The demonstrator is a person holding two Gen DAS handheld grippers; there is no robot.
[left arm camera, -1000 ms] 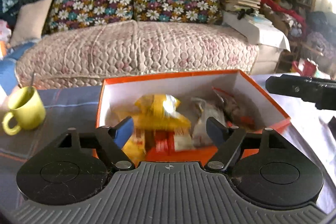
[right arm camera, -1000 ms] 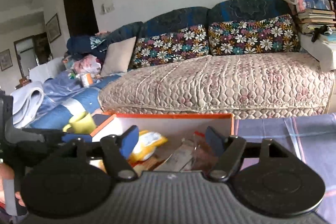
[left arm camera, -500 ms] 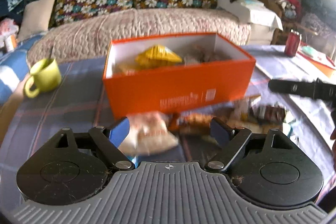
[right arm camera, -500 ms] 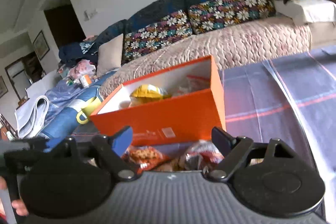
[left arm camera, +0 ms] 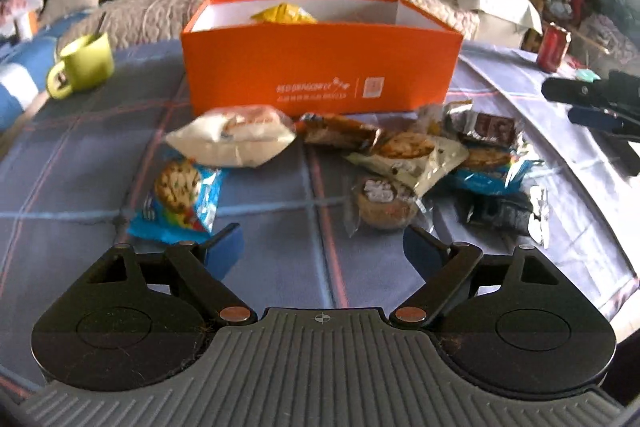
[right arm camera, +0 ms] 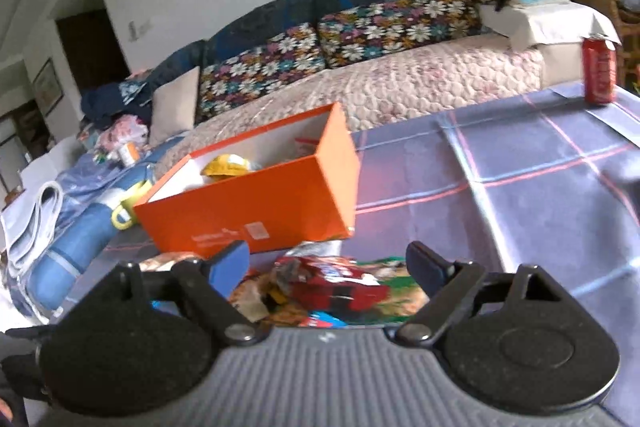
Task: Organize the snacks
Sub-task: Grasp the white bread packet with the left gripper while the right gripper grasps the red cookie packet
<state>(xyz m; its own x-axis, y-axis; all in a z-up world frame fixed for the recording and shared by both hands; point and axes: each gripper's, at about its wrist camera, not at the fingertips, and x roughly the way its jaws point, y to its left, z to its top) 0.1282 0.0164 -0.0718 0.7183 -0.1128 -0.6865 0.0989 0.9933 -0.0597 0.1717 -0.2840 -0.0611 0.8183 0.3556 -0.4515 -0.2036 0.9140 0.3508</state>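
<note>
An open orange box (left arm camera: 320, 67) (right arm camera: 256, 207) stands on the table with a yellow snack bag (left arm camera: 284, 14) (right arm camera: 228, 165) inside. In front of it lie several loose snacks: a white bun packet (left arm camera: 234, 137), a blue cookie packet (left arm camera: 180, 199), a muffin (left arm camera: 384, 203), a white cookie packet (left arm camera: 416, 155) and dark wrapped bars (left arm camera: 488, 125). My left gripper (left arm camera: 320, 247) is open and empty, just short of the snacks. My right gripper (right arm camera: 328, 263) is open and empty above a red snack packet (right arm camera: 336, 287); it also shows in the left wrist view (left arm camera: 592, 103).
A green mug (left arm camera: 82, 65) with a spoon stands left of the box. A red soda can (left arm camera: 554, 47) (right arm camera: 599, 71) stands at the far right of the checked tablecloth (right arm camera: 520, 167). A sofa (right arm camera: 400, 83) with flowered cushions is behind the table.
Both grippers have pulled back and up from over the box toward the near side of the table. The loose snacks in front of the box have come into view.
</note>
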